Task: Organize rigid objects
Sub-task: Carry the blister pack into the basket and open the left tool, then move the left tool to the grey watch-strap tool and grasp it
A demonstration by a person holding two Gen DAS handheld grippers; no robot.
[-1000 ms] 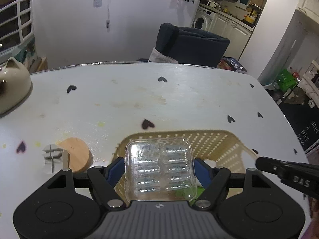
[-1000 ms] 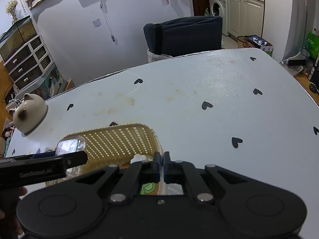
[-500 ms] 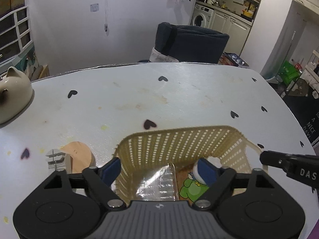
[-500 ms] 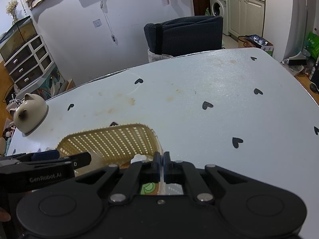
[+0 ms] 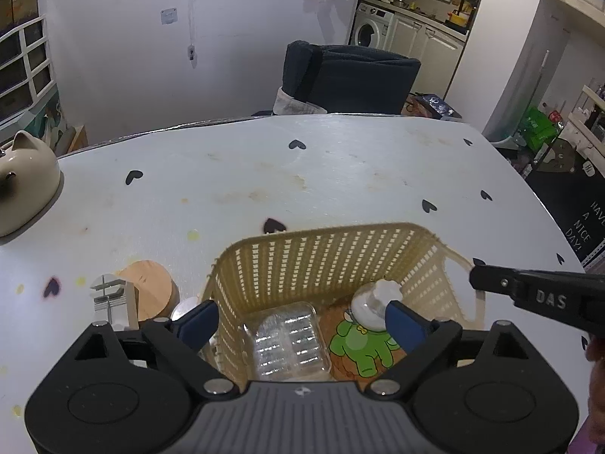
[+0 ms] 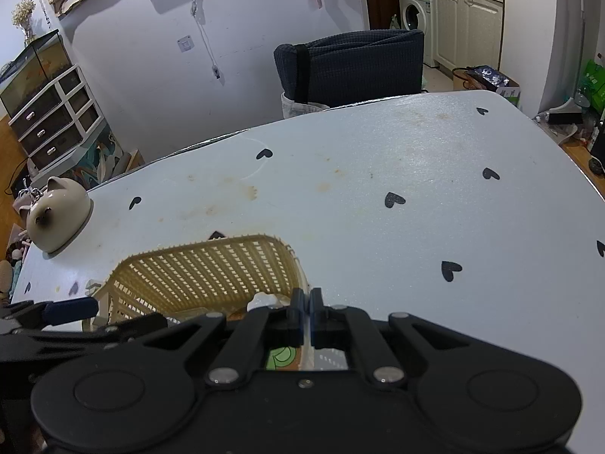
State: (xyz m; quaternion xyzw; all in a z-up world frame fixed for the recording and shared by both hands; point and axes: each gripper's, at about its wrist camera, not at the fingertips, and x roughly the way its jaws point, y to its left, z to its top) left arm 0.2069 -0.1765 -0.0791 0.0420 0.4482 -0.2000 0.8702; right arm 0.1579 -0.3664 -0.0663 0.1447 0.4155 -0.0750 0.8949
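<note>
Left gripper [image 5: 300, 321] hangs over a cream lattice basket [image 5: 325, 261] on the table, jaws just spread wide, gripping nothing. A clear plastic blister pack [image 5: 289, 340] lies inside the basket beside a green cartoon figure. Right gripper [image 6: 305, 312] is closed at the basket's rim

Both wrist views angled down, sharing basket [image 5: 325, 261]
</note>
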